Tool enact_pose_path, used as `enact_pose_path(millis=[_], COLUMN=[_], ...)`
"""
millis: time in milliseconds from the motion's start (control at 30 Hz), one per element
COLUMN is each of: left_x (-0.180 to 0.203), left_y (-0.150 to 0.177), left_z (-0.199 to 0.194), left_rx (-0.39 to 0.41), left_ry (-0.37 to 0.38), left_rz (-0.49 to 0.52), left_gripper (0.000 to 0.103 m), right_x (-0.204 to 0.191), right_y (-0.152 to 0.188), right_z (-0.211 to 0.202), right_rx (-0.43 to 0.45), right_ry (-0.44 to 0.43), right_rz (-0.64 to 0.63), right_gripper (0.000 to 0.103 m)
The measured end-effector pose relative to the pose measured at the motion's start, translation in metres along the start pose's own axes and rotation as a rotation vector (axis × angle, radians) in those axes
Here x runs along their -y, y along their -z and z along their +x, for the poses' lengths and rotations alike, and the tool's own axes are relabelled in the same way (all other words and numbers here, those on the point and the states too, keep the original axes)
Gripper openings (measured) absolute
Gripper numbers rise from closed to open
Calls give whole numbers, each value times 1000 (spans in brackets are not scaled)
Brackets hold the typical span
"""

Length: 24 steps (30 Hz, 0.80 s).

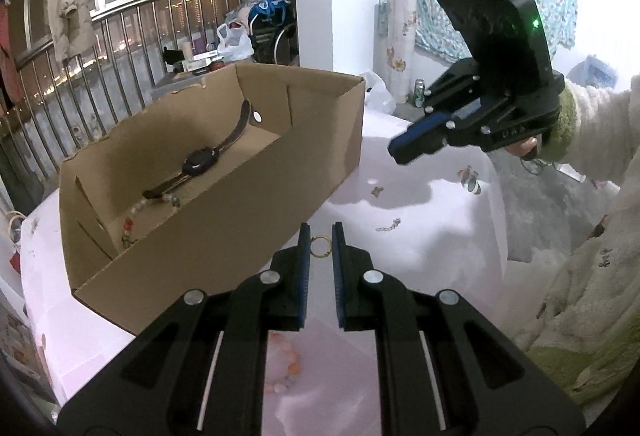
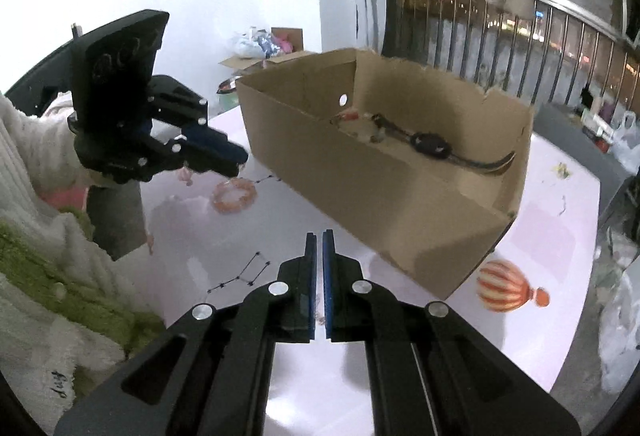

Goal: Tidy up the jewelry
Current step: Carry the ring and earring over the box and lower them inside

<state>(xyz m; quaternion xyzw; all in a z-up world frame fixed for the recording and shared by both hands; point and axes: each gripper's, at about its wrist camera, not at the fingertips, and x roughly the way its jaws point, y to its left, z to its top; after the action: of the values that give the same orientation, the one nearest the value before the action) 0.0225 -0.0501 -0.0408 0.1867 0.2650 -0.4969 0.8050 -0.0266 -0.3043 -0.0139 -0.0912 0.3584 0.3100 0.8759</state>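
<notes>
A cardboard box point(image 1: 224, 171) sits on a pale table point(image 1: 420, 256), open at the top, one long wall torn ragged along its rim. Inside on its floor lies a watch point(image 1: 200, 160) with a dark strap stretched along the length of the box, and a string of beads point(image 1: 154, 205) lies at one end of it, touching the strap's tip.

The left gripper point(image 1: 320, 236) hangs above the table just near the box's near wall. Its blue pads are clamped on a small gold ring point(image 1: 321, 246), which sits upright between the fingertips with each pad touching one side of it. Below this gripper, on the table, lies a coral bracelet point(image 2: 234, 195), coiled in a loop just beside the box's corner.

The right gripper point(image 2: 319, 236) hovers over the table to the right of the left one, well off the surface, with its shadow on the cloth below. Its pads stand almost together, only a thin slit between them, and I see nothing caught in that slit. From the left view the same gripper point(image 1: 404, 151) shows held by a hand point(image 1: 524, 147) in a fluffy cream sleeve point(image 1: 596, 123) with green trim.

A thin chain point(image 1: 389, 226) lies loose on the table between the two grippers, right of the box. A printed striped balloon point(image 2: 506, 286) decorates the tablecloth near the box's far end.
</notes>
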Motion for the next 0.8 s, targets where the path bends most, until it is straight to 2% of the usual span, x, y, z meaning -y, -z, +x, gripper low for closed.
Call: enact_pose_path(millis=[67,100,267,300,400,467,633,800], left_x=[0,1,8,9,9,7,4,10], left_y=[2,6,15,17,19,18,22,21], left_z=[3,6,24,27,34,36,40,40], left_rx=[-10,-19,-65,-73,-83,-83,-88,-85], left_ry=[3,6,21,26,34,39,41,35], left_rz=[-10,-19,-26,-30,-43,-55,-67,-65], left_gripper=[9,9,9,9,9,10,10,9], right_x=[-2,-3,-7,-6,-7,-8,-9,-6], right_y=[9,13,32,36,42,43,41,38], right_z=[10,14,33,37,47,49,52,51], right_rx=[-40,-47,-110,-125,-154,-149,-152,-160], right_ry=[7,3,24,34,56,64,39,24], right_rz=[18,27,45,48,29,14,14,29], right_gripper=[22,36,38,37,27,24,7,4])
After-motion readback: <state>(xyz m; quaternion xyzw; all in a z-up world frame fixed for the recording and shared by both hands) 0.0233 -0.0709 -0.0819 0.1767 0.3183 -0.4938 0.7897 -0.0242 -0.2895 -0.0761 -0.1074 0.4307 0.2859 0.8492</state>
